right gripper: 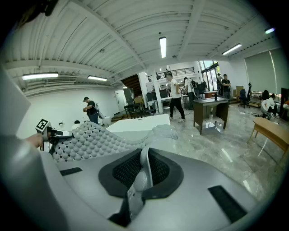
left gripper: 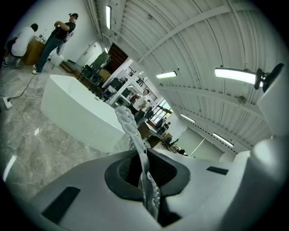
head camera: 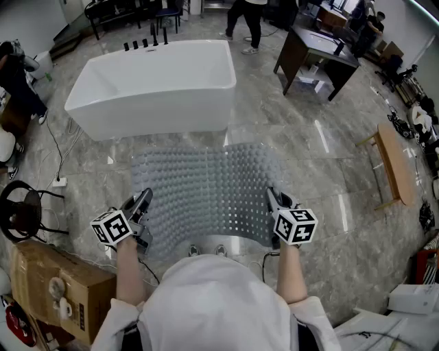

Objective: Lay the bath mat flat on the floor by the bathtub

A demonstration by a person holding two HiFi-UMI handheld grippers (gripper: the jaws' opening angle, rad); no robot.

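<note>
As left gripper (head camera: 145, 201), right gripper (head camera: 271, 200) pinch one bath mat (head camera: 206, 184), one bathtub (head camera: 156, 89) beyond.

Cardboard box (head camera: 58, 284) lower left, round black chair (head camera: 24, 206) just above it. White power strip (head camera: 59, 182) near the chair, with a cable running up from it. Dark desk (head camera: 312, 48) upper right, wooden bench (head camera: 394, 161) at the right edge — well apart. Person in dark trousers (head camera: 245, 17) mid-stride at top, near the desk. Ribbed ceiling (right gripper: 113, 27) overhead — strip lights (right gripper: 162, 46) lit.
</note>
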